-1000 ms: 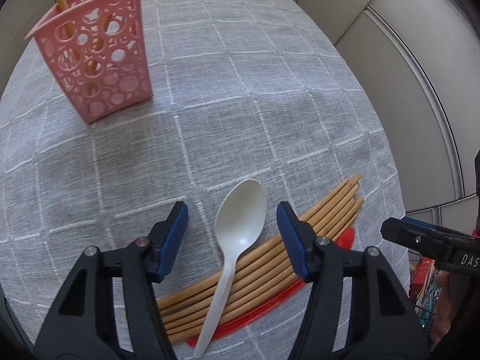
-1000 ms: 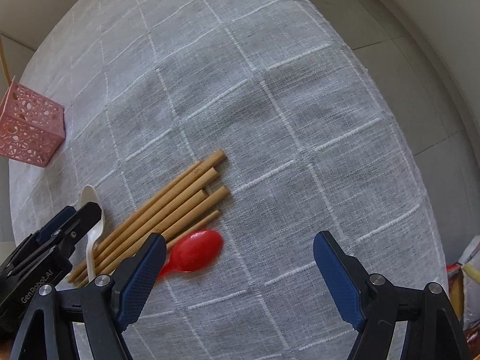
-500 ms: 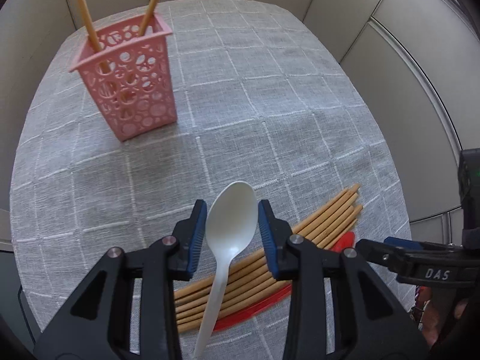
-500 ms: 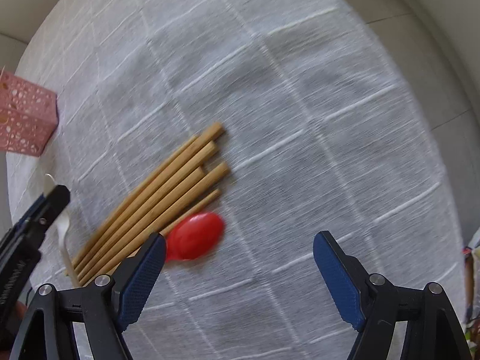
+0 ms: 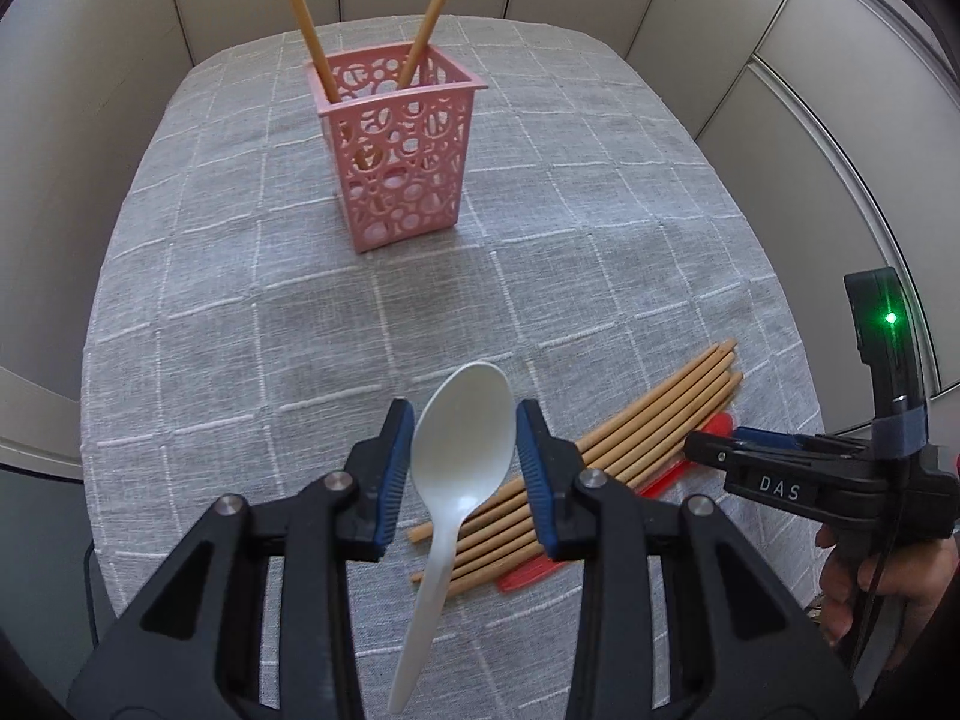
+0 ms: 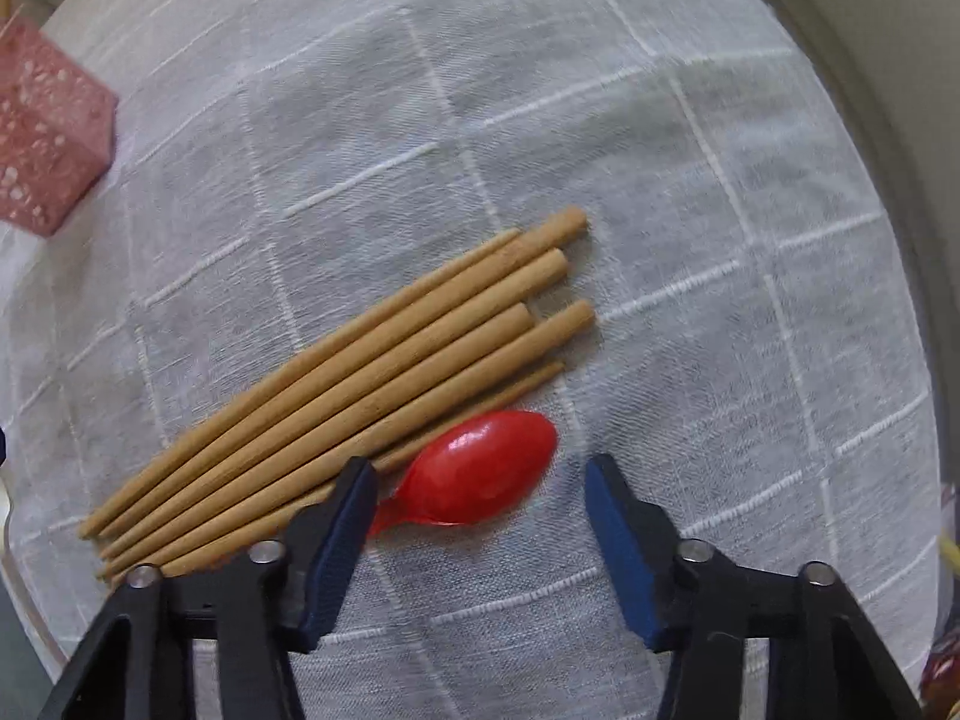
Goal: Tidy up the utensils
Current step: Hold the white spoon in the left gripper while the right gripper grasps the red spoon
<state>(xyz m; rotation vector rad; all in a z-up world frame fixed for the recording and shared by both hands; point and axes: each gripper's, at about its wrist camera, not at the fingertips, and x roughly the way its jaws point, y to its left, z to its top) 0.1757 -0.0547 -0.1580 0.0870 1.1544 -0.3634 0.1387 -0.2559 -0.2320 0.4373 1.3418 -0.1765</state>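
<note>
My left gripper is shut on a white plastic spoon by its bowl and holds it above the cloth, handle hanging toward me. A pink perforated holder stands ahead with two chopsticks in it. Several wooden chopsticks lie below on the cloth, with a red spoon beside them. My right gripper is open and low, its fingers either side of the red spoon's bowl. The chopsticks lie just left of it.
A grey checked tablecloth covers the round table. Wall panels stand behind it. The pink holder shows blurred at the far left in the right wrist view. The right gripper shows at the right in the left wrist view.
My left gripper closed on the white spoon and lifted it off the chopsticks. My right gripper moved down and in over the red spoon, its jaws narrowing.
</note>
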